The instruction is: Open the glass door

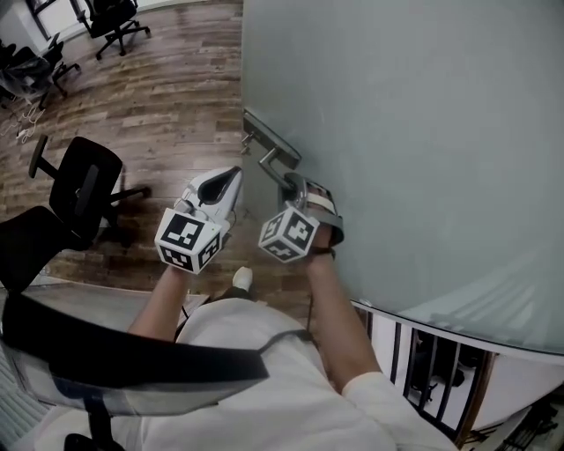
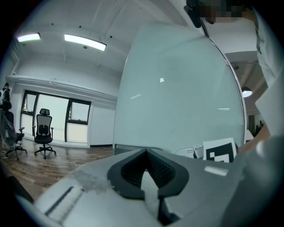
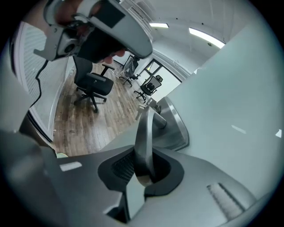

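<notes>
The frosted glass door (image 1: 423,132) fills the right of the head view, and its metal lever handle (image 1: 275,158) sticks out at the door's left edge. My right gripper (image 1: 295,189) is shut on the free end of that handle. In the right gripper view the lever (image 3: 144,137) runs down between the pads of the right gripper (image 3: 143,170), with the lock plate (image 3: 175,128) behind it. My left gripper (image 1: 236,176) hangs just left of the handle, touching nothing. Its jaws meet at the tip (image 2: 145,153) with nothing between them, facing the door pane (image 2: 177,88).
A black office chair (image 1: 84,189) stands on the wooden floor (image 1: 167,97) left of my hands, and more chairs (image 1: 119,22) are at the far top left. Another chair (image 2: 43,137) stands by the windows. A dark railing (image 1: 432,370) shows below the door at the bottom right.
</notes>
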`<state>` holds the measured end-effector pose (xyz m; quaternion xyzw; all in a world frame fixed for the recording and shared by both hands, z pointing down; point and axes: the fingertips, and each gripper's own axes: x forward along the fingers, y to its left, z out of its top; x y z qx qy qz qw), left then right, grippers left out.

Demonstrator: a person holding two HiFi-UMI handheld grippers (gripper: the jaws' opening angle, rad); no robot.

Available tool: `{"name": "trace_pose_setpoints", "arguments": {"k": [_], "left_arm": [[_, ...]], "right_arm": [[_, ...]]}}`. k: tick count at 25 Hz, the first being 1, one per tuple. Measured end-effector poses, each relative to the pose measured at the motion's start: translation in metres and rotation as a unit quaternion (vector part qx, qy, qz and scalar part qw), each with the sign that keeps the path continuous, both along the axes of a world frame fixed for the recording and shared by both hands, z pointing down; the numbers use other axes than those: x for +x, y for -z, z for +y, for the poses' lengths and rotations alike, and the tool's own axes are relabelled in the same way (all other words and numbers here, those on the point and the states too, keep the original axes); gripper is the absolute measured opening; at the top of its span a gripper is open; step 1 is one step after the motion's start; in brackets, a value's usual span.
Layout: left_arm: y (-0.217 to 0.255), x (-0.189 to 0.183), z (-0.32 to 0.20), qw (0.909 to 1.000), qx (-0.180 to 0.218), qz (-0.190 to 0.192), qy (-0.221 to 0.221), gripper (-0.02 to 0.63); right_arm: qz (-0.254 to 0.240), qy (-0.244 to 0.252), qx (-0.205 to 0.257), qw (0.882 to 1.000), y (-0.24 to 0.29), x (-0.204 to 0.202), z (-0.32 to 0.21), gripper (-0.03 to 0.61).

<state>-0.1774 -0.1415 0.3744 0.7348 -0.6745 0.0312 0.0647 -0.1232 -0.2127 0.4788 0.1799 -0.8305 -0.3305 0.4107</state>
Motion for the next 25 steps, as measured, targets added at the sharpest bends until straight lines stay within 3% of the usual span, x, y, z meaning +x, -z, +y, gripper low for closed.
{"name": "trace_pose_setpoints", "arguments": {"k": [9, 18, 20, 25], "left_arm": [[-0.011, -0.018, -0.019, 0.9987, 0.015, 0.007, -0.049, 0.000], [-0.046, -0.034, -0.012, 0.9981, 0.016, -0.003, -0.060, 0.000], [-0.045, -0.030, -0.031, 0.9982, 0.014, -0.007, -0.058, 0.000], [0.007, -0.004, -0.139, 0.9985, 0.000, -0.015, -0.053, 0.000]], "right_arm": [[0.029, -0.033, 0.020, 0.999, -0.011, -0.004, -0.011, 0.029], [0.026, -0.072, 0.032, 0.997, -0.039, -0.013, -0.007, 0.028], [0.025, -0.079, 0.026, 0.996, -0.043, -0.010, -0.025, 0.028], [0.018, -0.084, 0.015, 0.996, -0.001, 0.009, -0.129, 0.031]]}}
